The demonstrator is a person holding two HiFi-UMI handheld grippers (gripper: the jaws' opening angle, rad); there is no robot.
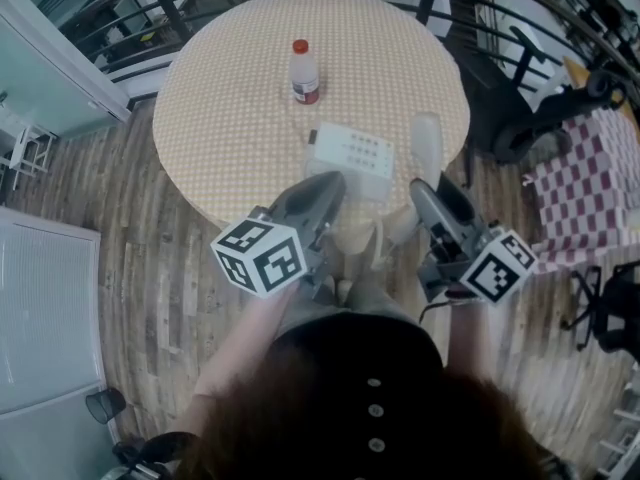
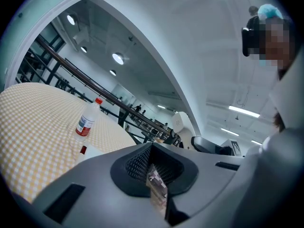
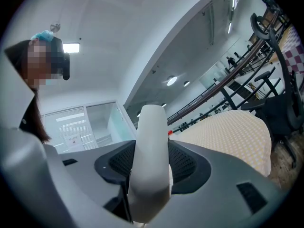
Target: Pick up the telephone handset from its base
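While R gripper [image 1: 430,200] clamps handset [image 3: 151,141], base [image 1: 350,153] + bottle [image 1: 304,72] on checked table [image 1: 230,108], wood floor [image 1: 150,268].

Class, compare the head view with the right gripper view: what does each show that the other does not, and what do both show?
Head view only: the white telephone base with its keypad, lying on the table, and the left tool. Right gripper view only: a lit ceiling lamp. Both: the white handset clamped in the right tool, clear of the base, and the checked round table.
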